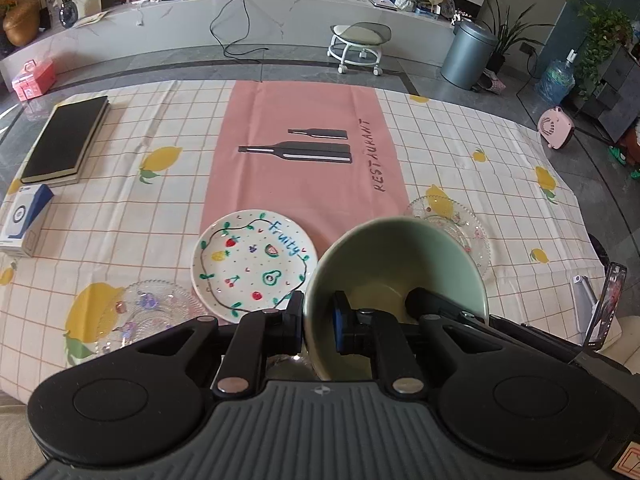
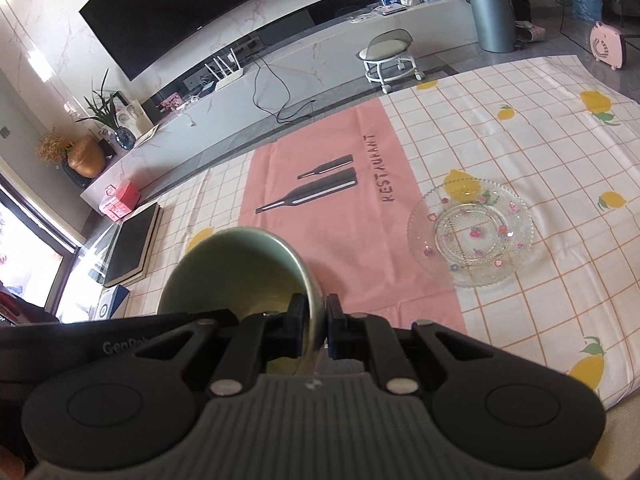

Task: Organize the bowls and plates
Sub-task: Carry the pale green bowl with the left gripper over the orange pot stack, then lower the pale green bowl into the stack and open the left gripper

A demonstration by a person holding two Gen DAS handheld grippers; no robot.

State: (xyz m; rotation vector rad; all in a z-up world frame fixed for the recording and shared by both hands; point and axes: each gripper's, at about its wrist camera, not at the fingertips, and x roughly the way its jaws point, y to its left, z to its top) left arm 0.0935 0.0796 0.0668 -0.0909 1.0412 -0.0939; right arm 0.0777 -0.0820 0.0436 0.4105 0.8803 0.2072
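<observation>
Lemon-checked cloth point(image 1: 120, 208) covers the desk, pink runner point(image 1: 304, 152) central. Both hand-held grippers, left point(image 1: 318, 326) and right point(image 2: 316, 326), clamp the green bowl point(image 1: 400, 264) rim beside the runner's near end.

The green bowl point(image 1: 396, 264) hides the near edge of the right glass plate point(image 1: 460, 220) in the left wrist view, and its own lower part is lost behind the left tongs point(image 1: 318, 320). The left glass plate point(image 1: 148, 312) and the white fruit plate point(image 1: 252, 260) are partly covered by that gripper's body. In the right wrist view the bowl's base is hidden behind the right tongs point(image 2: 316, 328).
</observation>
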